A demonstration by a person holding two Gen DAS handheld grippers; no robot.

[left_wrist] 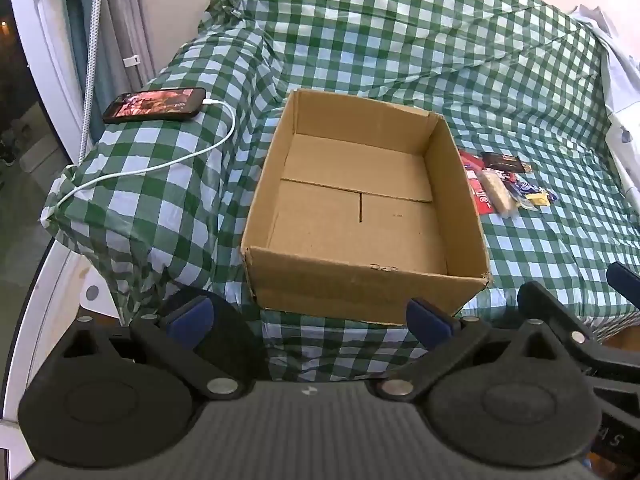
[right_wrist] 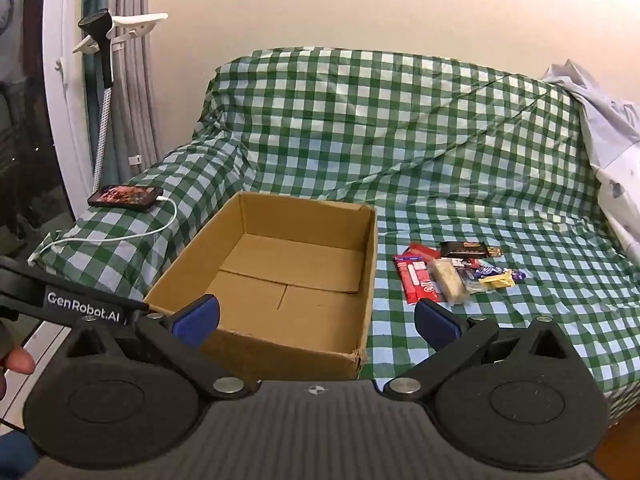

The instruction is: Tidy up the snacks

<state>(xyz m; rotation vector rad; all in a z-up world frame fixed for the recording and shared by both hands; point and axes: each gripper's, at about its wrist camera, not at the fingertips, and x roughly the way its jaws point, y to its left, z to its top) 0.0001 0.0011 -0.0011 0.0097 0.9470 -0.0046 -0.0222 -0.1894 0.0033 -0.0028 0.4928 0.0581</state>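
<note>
An empty brown cardboard box (left_wrist: 360, 208) (right_wrist: 288, 280) stands open on a sofa covered in green-and-white checked cloth (left_wrist: 400, 40) (right_wrist: 400, 128). Just right of the box lies a small heap of wrapped snacks (left_wrist: 502, 186) (right_wrist: 452, 272): a red packet (right_wrist: 418, 280), a pale bar (right_wrist: 450, 282), a dark bar (right_wrist: 468, 249) and small purple and yellow sweets. My left gripper (left_wrist: 310, 320) hovers open before the box's near wall, nothing between its blue pads. My right gripper (right_wrist: 318, 320) is open too, near the box's right front corner, short of the snacks.
A black phone (left_wrist: 154, 105) (right_wrist: 126, 197) with a lit screen lies on the left armrest, its white cable (left_wrist: 160, 164) trailing off the edge. A garment steamer on a stand (right_wrist: 102, 52) and curtains are at the far left. Pale bedding (right_wrist: 612, 152) is bunched at the right end.
</note>
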